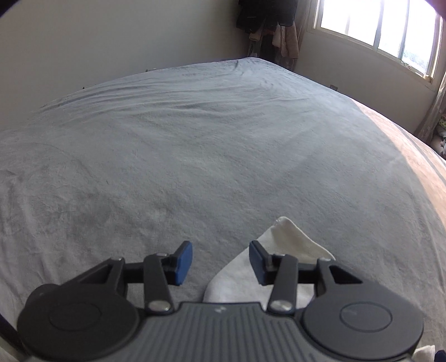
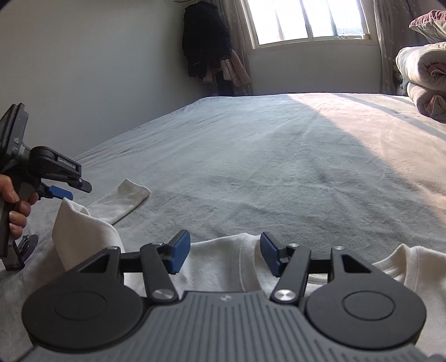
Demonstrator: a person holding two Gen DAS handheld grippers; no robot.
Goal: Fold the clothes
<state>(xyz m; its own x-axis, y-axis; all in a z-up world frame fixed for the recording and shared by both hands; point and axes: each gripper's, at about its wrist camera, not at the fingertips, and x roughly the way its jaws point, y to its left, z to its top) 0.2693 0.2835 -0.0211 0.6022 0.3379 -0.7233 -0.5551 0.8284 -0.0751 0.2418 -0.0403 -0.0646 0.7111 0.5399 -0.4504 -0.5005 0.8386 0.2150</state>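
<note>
- A bed (image 2: pixel 251 156) covered with a grey fleece sheet fills both wrist views; sunlight falls across its far right part.
- A white long-sleeved top (image 2: pixel 217 264) lies on the near edge of the bed, directly below the right claw (image 2: pixel 225 256).
- The right claw hangs just over the body of the top with its blue pads (image 2: pixel 179 254) apart; nothing sits between them, and only cloth shows below the gap.
- One sleeve (image 2: pixel 122 197) of the top runs out flat to the left across the sheet, ending in a cuff.
- Nearer the camera, a fold (image 2: pixel 80 231) of the white cloth stands up in a loose peak, just under the left claw (image 2: pixel 62 192).
- In the right wrist view a person's hand (image 2: pixel 15 206) grips the handle of the left claw at the left edge of the picture; its blue pad points toward the peak of cloth without clearly touching it.
- In the left wrist view the left claw (image 1: pixel 220 263) stands open, pads well apart and empty; the white sleeve (image 1: pixel 287 245) lies on the sheet below and beside its right pad.
- In the far corner of the room, dark clothes (image 2: pixel 205 47) hang beside a bright window (image 2: pixel 303 19).
- Rolled quilts (image 2: pixel 423 75) are stacked at the right edge of the bed.
</note>
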